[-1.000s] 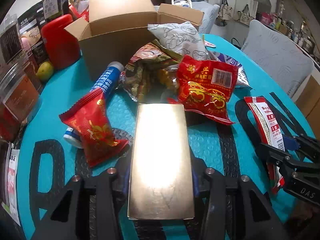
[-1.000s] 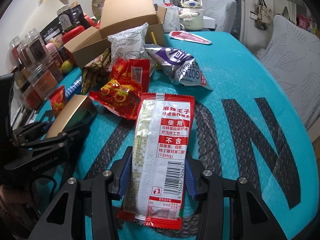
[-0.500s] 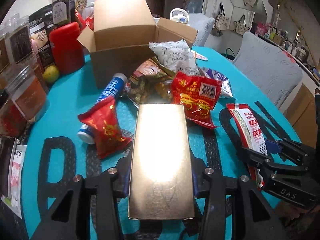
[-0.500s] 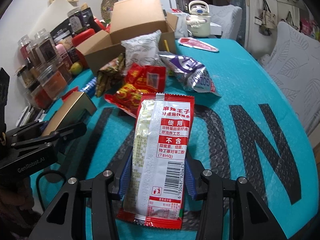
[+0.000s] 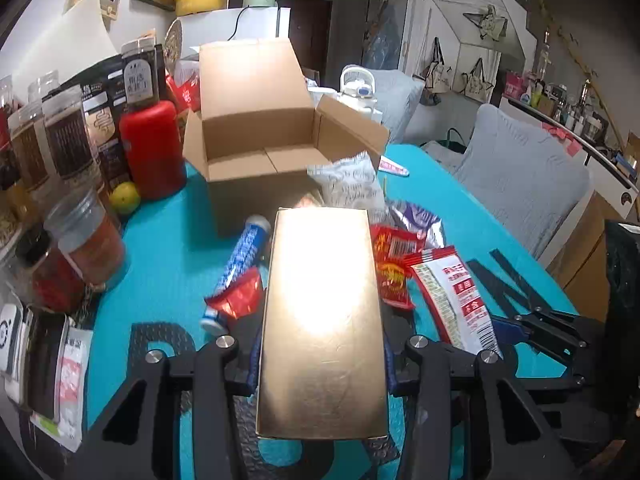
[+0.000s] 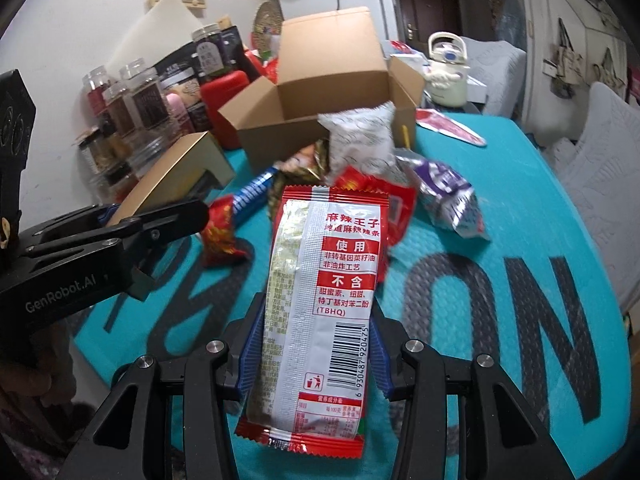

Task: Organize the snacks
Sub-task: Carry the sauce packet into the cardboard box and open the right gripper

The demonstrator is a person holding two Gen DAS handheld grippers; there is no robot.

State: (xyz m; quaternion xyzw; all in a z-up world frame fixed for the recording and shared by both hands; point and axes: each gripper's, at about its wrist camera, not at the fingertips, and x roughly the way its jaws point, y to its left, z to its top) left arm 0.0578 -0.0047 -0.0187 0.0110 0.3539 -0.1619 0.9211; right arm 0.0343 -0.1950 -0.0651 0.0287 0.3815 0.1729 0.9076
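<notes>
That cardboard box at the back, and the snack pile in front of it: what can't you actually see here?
- Cardboard box: near part of its floor, left wrist view, hidden by its own front wall; in the right wrist view its floor is hidden too.
- Snack pile middle, left wrist view: hidden behind the gold box in the left gripper.
- Red-white packet: front face turned away, both views.
- Jar labels: too small.

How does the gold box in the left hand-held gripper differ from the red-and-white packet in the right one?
The gold box is rigid, plain and glaring with reflected light; the red-and-white packet is a soft, flat sachet printed with text and a barcode. The box fills its jaws squarely; the packet overhangs both ends of its own. Shared: each is clamped lengthwise, raised off the teal mat, facing the open cardboard carton.
</notes>
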